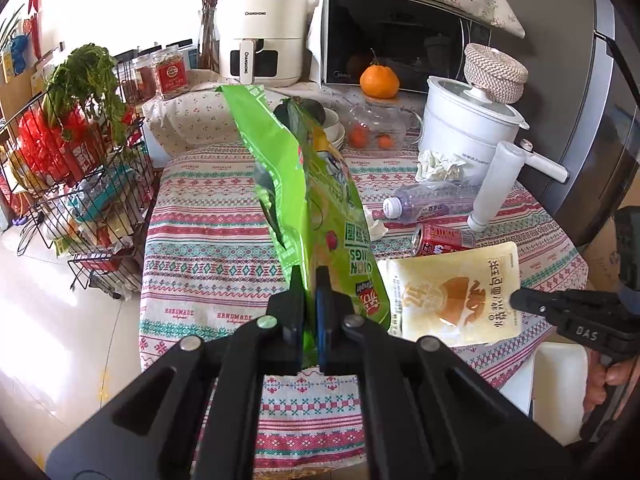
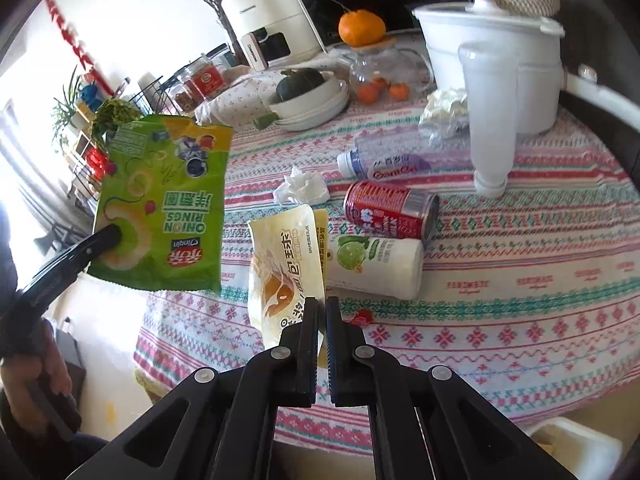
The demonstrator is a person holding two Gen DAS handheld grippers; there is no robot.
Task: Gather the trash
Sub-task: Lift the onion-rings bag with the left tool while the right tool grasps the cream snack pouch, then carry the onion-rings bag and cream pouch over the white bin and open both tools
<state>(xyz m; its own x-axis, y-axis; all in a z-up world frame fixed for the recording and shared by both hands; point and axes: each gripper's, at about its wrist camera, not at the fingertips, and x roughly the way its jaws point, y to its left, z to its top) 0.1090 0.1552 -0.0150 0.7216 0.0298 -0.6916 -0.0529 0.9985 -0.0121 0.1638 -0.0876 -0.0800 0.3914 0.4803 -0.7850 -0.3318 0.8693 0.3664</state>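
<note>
My left gripper is shut on a green onion-rings snack bag and holds it up above the table; it also shows in the right wrist view. My right gripper is shut on a pale yellow bread wrapper, lifted above the table edge; it also shows in the left wrist view. On the patterned tablecloth lie a red can, a white lime bottle, a clear plastic bottle, a crumpled tissue and crumpled paper.
A white pot, a white upright cylinder, a glass jar with small oranges, stacked bowls, a microwave and an air fryer stand at the back. A wire rack stands left of the table. A white bin sits below right.
</note>
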